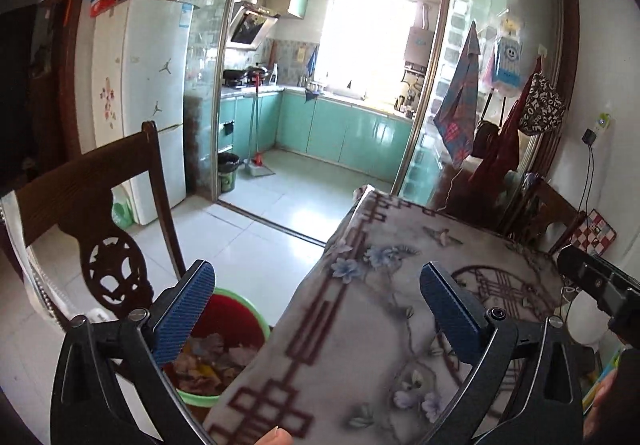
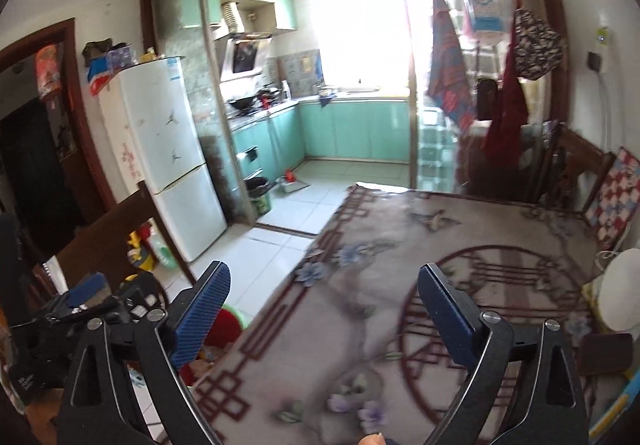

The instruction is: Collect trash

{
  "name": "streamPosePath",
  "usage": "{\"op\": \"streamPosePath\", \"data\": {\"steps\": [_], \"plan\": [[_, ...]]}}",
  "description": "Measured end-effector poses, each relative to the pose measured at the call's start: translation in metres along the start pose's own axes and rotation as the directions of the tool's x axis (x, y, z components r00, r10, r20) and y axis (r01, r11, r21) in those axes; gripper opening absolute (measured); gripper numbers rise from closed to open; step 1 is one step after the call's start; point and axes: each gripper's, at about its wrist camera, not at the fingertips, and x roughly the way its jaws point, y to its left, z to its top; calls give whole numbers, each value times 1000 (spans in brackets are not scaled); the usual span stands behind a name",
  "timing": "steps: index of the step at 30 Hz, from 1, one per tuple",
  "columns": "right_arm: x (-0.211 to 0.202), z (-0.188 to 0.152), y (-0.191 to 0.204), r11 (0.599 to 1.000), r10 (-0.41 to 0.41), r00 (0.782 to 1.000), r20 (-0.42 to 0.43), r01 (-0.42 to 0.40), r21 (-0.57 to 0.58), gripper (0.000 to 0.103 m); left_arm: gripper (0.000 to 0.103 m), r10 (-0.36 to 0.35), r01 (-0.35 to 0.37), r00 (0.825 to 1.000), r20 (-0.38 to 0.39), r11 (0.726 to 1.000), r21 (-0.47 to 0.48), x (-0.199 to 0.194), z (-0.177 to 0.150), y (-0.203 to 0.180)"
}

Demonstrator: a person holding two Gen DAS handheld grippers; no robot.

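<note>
My left gripper (image 1: 316, 273) is open, its blue pads wide apart with nothing between them, over the left edge of a table (image 1: 400, 245) covered in a flower-patterned cloth. Below its left finger a red bin with a green rim (image 1: 236, 321) stands on the floor beside the table, holding crumpled trash (image 1: 208, 361). The right gripper's black body (image 1: 600, 285) shows at the right edge. In the right wrist view my right gripper (image 2: 325, 271) is open and empty above the cloth (image 2: 400, 245). The bin (image 2: 224, 325) peeks out behind its left finger, and the left gripper (image 2: 80, 309) is at lower left.
A dark wooden chair (image 1: 100, 205) stands left of the bin, with a white fridge (image 1: 148, 85) behind it. A white round object (image 2: 618, 293) and a dark flat thing (image 2: 608, 353) lie at the table's right. A cushioned chair (image 2: 612, 197) is far right. The kitchen lies beyond.
</note>
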Motion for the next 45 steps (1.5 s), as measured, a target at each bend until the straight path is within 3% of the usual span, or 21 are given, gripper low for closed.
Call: {"op": "streamPosePath", "data": {"steps": [4, 11, 45], "plan": [[-24, -1, -30, 999, -34, 999, 42, 33, 19, 99, 103, 31, -35, 997, 69, 998, 54, -16, -2, -33], [-40, -5, -57, 997, -42, 999, 30, 40, 62, 100, 103, 17, -22, 998, 67, 997, 80, -24, -6, -62], [-49, -8, -74, 997, -60, 998, 14, 59, 49, 100, 103, 61, -67, 996, 60, 993, 100, -36, -12, -78]]}}
